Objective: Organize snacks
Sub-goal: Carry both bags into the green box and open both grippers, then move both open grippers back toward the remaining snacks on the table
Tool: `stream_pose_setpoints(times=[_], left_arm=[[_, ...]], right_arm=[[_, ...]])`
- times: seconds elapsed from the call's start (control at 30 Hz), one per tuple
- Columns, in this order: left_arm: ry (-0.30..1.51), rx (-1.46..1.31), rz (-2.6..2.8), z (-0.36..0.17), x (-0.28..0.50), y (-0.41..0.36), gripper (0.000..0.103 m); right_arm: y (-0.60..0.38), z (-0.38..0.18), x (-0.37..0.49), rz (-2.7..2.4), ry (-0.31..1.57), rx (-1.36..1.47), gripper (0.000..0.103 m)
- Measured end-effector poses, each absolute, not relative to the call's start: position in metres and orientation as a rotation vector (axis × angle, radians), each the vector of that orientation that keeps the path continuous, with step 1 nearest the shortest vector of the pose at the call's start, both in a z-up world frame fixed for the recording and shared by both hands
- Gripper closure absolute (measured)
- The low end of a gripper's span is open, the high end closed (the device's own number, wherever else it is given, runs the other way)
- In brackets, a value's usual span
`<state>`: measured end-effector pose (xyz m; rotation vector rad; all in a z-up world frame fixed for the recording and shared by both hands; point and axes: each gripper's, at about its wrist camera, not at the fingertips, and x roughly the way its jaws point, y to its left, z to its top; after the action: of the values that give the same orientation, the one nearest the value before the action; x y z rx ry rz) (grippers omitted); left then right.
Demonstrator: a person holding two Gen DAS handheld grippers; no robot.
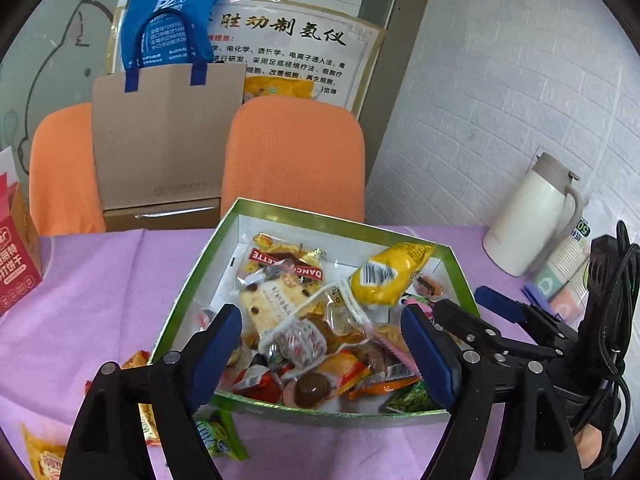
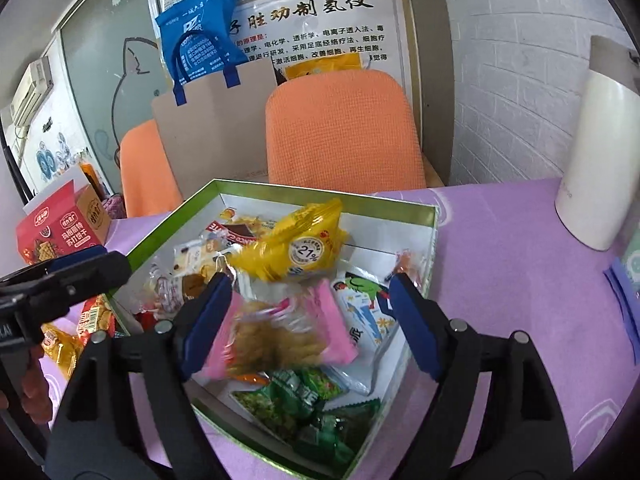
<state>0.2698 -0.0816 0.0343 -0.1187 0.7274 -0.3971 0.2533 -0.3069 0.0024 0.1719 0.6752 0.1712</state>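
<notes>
Two grippers over green-rimmed snack box [image 1: 192,276], purple tablecloth [image 1: 100,280].
Left gripper [image 1: 320,340] wide, empty, above mixed wrapped snacks. Right gripper [image 2: 308,320] wide; blurred pink-wrapped snack [image 2: 280,332] between its fingers, contact unclear. Yellow packet [image 2: 296,248] lies farther in. White thermos jug [image 1: 528,220] far right.

Tabletop [image 1: 100,280] under lilac cloth. Centre: open green-rimmed box [image 1: 460,268] holding mixed snacks. Far right: white jug [image 1: 528,216] upright, near paper cups [image 1: 568,256]. Far left: red biscuit carton [image 1: 16,264] standing. Near-left, beside box: loose snack packets [image 1: 216,432], one green, others orange, flat on cloth.
</notes>
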Motion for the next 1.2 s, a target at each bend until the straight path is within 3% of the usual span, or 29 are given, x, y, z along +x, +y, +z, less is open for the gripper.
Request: stream_pose_setpoints(times=[0.2,0.33,0.63,1.2], left_arm=[[0.749,-0.125,-0.383,0.04,0.255,-0.073,0.019],[0.735,-0.086,-0.349,0.056,0.233,-0.069,0.019],[0.678,-0.073,-0.255,0.08,0.155,-0.042,0.017],[0.76,-0.167,-0.149,0.024,0.077,0.029,0.015]], right_arm=[[-0.307,0.011,0.238,0.165,0.688,0.198,0.019],[-0.303,0.035,0.213,0.163,0.635,0.211,0.007],[-0.286,0.076,0.147,0.229,0.539,0.21,0.001],[-0.231,0.054,0.089,0.334,0.551,0.221,0.001]])
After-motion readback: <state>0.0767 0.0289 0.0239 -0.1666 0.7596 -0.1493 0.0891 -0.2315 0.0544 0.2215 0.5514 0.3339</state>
